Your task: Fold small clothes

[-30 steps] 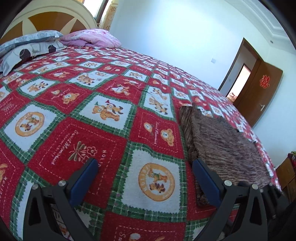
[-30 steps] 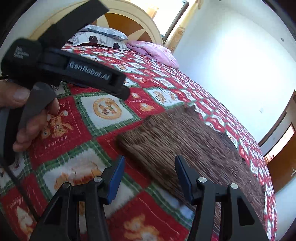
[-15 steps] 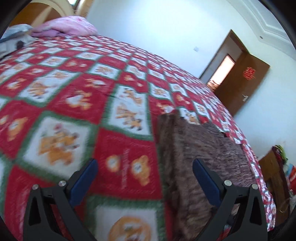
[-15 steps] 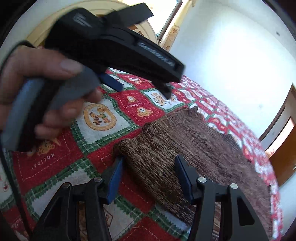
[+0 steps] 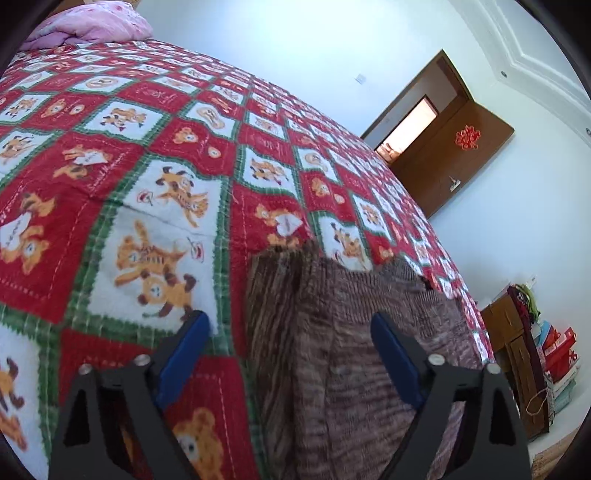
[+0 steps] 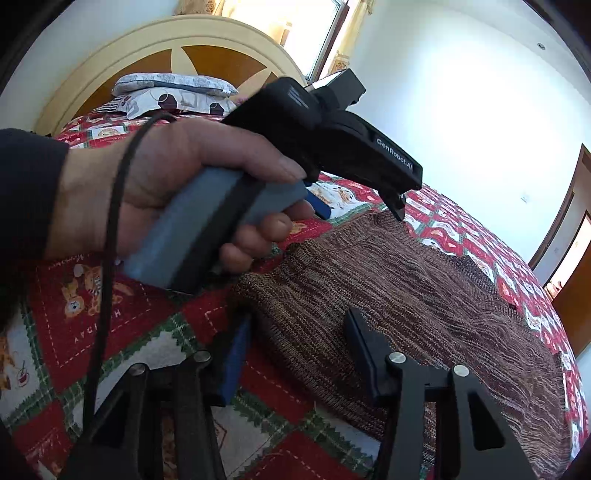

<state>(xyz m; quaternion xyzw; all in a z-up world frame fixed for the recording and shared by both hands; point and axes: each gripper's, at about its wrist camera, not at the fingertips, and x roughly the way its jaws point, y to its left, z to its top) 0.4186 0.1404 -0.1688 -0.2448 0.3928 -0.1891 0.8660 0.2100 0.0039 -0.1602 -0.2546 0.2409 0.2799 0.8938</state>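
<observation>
A brown knit garment [image 5: 354, 332] [image 6: 406, 295] lies flat on the bed's red, green and white bear quilt [image 5: 155, 206]. My left gripper [image 5: 290, 332] hovers over the garment's left edge near its far corner. Its jaws are closing, with the edge between the blue pads [image 5: 184, 343], which stay clear of the cloth. In the right wrist view a hand [image 6: 159, 192] holds that left gripper [image 6: 360, 208] above the far corner. My right gripper [image 6: 299, 343] straddles the garment's near corner. Its jaws are closing too, and the pads [image 6: 236, 350] do not press the cloth.
Pillows [image 6: 173, 92] and a curved headboard [image 6: 166, 40] stand at the head of the bed, with a pink blanket [image 5: 92, 22] beside them. An open brown door [image 5: 450, 147] is beyond the bed. A wooden cabinet [image 5: 513, 354] with bags stands off the bed's right side.
The left gripper swung right across the quilt to the garment's far left edge and its jaws narrowed. The right gripper stayed at the near corner, its jaws slightly narrower.
</observation>
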